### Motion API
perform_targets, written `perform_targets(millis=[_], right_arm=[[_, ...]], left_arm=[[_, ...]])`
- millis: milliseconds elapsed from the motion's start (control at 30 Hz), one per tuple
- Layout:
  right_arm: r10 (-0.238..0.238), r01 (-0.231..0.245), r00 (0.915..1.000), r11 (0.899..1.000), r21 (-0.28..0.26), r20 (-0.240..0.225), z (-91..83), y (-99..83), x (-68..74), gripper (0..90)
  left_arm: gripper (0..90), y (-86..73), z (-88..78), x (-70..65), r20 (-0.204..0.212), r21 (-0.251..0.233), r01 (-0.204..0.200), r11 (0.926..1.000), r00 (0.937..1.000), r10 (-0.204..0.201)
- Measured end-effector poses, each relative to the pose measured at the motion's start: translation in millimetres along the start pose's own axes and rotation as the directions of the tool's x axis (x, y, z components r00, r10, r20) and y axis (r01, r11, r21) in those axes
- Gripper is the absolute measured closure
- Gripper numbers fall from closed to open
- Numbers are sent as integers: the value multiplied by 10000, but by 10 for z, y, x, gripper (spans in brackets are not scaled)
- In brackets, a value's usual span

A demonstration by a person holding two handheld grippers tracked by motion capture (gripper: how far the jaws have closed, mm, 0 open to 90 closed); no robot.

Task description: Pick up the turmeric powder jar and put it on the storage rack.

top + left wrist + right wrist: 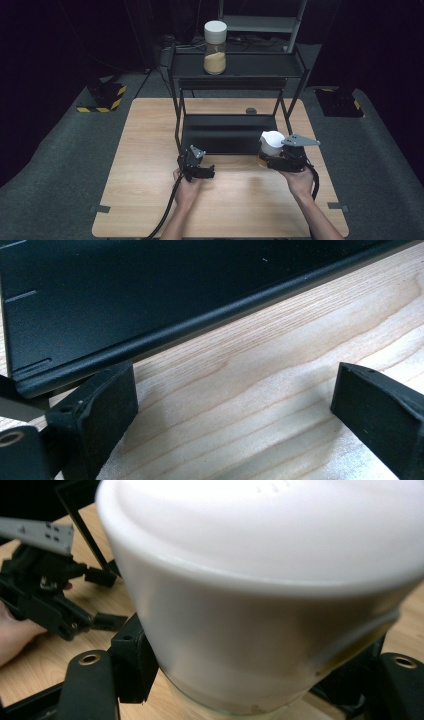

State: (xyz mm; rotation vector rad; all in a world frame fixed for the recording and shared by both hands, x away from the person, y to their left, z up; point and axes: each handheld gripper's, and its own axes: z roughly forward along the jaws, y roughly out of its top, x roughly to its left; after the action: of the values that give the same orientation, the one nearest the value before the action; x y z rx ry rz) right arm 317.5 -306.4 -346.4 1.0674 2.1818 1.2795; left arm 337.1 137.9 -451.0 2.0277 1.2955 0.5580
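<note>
My right gripper [273, 159] is shut on a glass jar with a white lid [270, 144], which sits at the right front corner of the black rack's lower shelf [225, 135]. In the right gripper view the white lid [260, 570] looms close, with a jaw pressed against each side of the glass below it. My left gripper [207, 172] is open and holds nothing, low over the wooden table [150, 150] just in front of the shelf's left part. Its two jaws stand wide apart over bare wood [235, 395], with the shelf's edge [150, 340] right ahead.
A second jar with a white lid and tan powder [215, 47] stands on the rack's upper shelf [250, 65]. A small dark round object [251, 110] lies on the table behind the rack. The left gripper [105, 599] appears at the left of the right gripper view.
</note>
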Motion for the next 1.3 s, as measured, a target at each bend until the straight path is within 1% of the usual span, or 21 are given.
perform_targets(millis=[67,133,200,300,333,400,467,533,567,700,733,767,833,867,900,1000,1033,1100,1167,1233,1300], right_arm=[[-33,33,10000,10000,-23,-8,-23,91,-18,301],[5,-5,10000,10000,17,-76,-51,242,-43,301],[-28,28,10000,10000,16,-96,-56,278,-51,301],[-144,144,9998,9999,-13,-106,-95,474,-54,301],[-144,144,9998,9999,-13,-106,-95,474,-54,301],[-138,138,9996,9999,10,-238,-111,608,-75,301],[-187,189,9994,9998,67,-300,-111,693,-81,301],[-215,218,9993,9997,88,-311,-112,724,-79,301],[-359,363,9987,9993,107,-350,-121,808,-72,301],[-452,454,9983,9989,62,-379,-149,945,-73,301],[-452,454,9983,9989,62,-379,-149,945,-73,301],[-432,434,9983,9990,50,-380,-162,1031,-87,301],[-419,422,9984,9991,63,-388,-166,1062,-93,301],[-410,414,9984,9991,92,-401,-181,1156,-109,301],[-410,414,9984,9991,92,-401,-181,1156,-109,301],[-449,450,9982,9990,19,-387,-215,1264,-117,301],[-555,554,9979,9985,-40,-324,-239,1320,-105,301],[-616,614,9976,9981,-62,-304,-257,1361,-99,301],[-672,669,9970,9977,-102,-383,-294,1458,-106,301],[-706,702,9967,9975,-114,-389,-302,1482,-105,301],[-770,765,9962,9970,-134,-399,-323,1557,-106,301]], left_arm=[[47,0,0,0,1,-1,2,10000,10000,-2],[47,2,-1,1,-2,10,-10,10000,10000,10],[47,0,0,0,-1,0,5,10000,10000,-5],[47,-1,0,-1,0,-5,11,10000,10000,-11],[47,0,0,-1,-1,-3,6,10000,10000,-6],[47,2,-1,1,0,12,-12,10000,10000,12],[47,-1,0,-1,0,-5,11,10000,10000,-11],[47,-1,0,0,1,-5,11,10000,10000,-11],[47,-1,0,0,1,-3,11,10000,10000,-11],[47,-1,0,1,9,-5,16,10000,10000,-16],[47,-1,0,1,9,-5,16,10000,10000,-16],[47,-1,0,2,12,-5,14,10000,10000,-14],[47,0,0,3,14,3,3,10000,10000,-3],[47,-1,0,3,20,-7,18,10000,10000,-18],[47,-1,0,3,20,-7,18,10000,10000,-18],[47,-2,1,3,20,-12,25,10000,10000,-25],[47,1,-1,6,23,10,-7,10000,10000,7],[47,-2,1,5,30,-13,28,10000,10000,-28],[47,-6,3,3,39,-39,78,10000,10000,-78],[47,-6,3,3,35,-42,73,10000,10000,-72],[47,-8,2,2,12,-52,44,10000,10000,-44]])
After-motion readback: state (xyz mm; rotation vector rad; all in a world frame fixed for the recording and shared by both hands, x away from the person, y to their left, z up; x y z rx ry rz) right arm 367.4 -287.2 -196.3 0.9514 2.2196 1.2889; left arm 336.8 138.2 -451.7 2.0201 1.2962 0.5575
